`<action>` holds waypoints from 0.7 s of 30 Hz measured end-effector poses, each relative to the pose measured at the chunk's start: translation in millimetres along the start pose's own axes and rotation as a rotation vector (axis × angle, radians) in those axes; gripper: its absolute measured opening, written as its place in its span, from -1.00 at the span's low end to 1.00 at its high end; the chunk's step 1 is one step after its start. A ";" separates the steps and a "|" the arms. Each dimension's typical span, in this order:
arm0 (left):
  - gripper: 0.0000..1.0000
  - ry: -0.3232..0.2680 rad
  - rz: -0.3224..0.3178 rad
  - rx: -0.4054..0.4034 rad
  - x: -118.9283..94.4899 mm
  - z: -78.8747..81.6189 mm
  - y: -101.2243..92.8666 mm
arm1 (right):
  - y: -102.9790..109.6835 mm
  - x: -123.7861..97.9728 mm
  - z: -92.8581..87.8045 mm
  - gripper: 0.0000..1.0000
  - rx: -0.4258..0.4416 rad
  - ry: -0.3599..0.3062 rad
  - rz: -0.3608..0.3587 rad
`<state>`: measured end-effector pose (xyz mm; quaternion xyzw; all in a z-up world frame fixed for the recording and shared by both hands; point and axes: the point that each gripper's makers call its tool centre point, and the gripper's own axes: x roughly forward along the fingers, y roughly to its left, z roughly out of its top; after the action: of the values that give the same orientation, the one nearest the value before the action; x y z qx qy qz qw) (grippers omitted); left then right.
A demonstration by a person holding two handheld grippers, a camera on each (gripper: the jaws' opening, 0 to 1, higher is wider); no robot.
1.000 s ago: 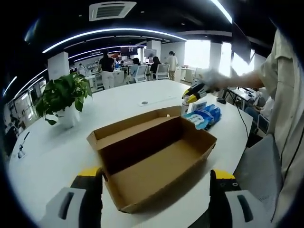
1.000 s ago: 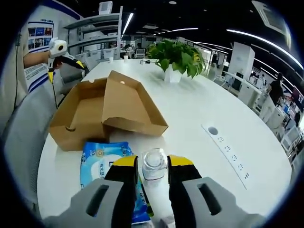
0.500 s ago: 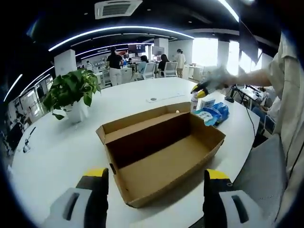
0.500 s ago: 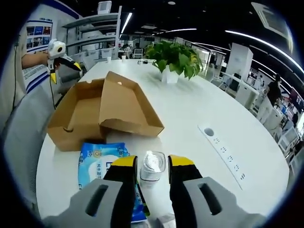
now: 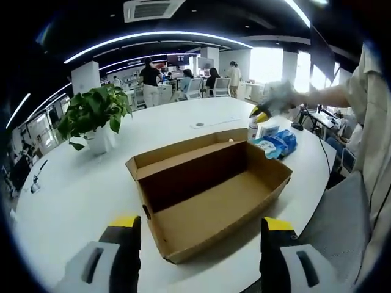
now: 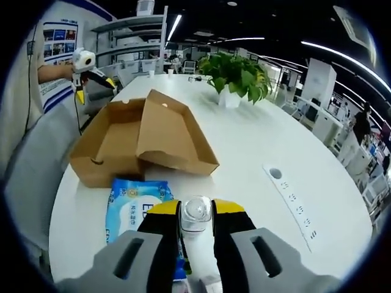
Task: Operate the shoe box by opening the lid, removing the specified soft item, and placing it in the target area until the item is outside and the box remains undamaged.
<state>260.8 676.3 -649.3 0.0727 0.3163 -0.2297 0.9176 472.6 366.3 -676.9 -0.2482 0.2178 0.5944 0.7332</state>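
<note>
A brown cardboard shoe box (image 5: pixel 211 195) lies open on the white table (image 5: pixel 73 189), its inside bare and its lid flap standing along the far side. My left gripper (image 5: pixel 201 224) hovers in front of the box, jaws wide apart, holding nothing. A blue soft packet of wipes (image 6: pixel 135 207) lies on the table outside the box (image 6: pixel 137 137). My right gripper (image 6: pixel 196 209) is shut on a small clear bottle (image 6: pixel 196 213) next to the packet. In the left gripper view the right gripper (image 5: pixel 260 114) is over the bottle (image 5: pixel 252 129) beside the blue packet (image 5: pixel 278 141).
A potted green plant (image 5: pixel 95 116) stands on the table beyond the box. A socket strip (image 6: pixel 293 196) is set into the tabletop to the right. A person's sleeve (image 5: pixel 366 104) and a grey chair (image 5: pixel 342 213) are at the near table edge. People stand far back.
The right jaws have drawn in slightly against the clear bottle. Both views have shifted a little with the hands. Box and blue packet lie where they were.
</note>
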 end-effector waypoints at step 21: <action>0.53 0.010 0.042 -0.039 -1.9 -6.5 8.8 | 2.8 1.7 0.1 -0.55 -0.091 0.061 0.074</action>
<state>260.0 686.6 -653.3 0.0624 0.3237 -0.2040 0.9218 470.2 368.1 -678.1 -0.2912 0.2216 0.6225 0.6919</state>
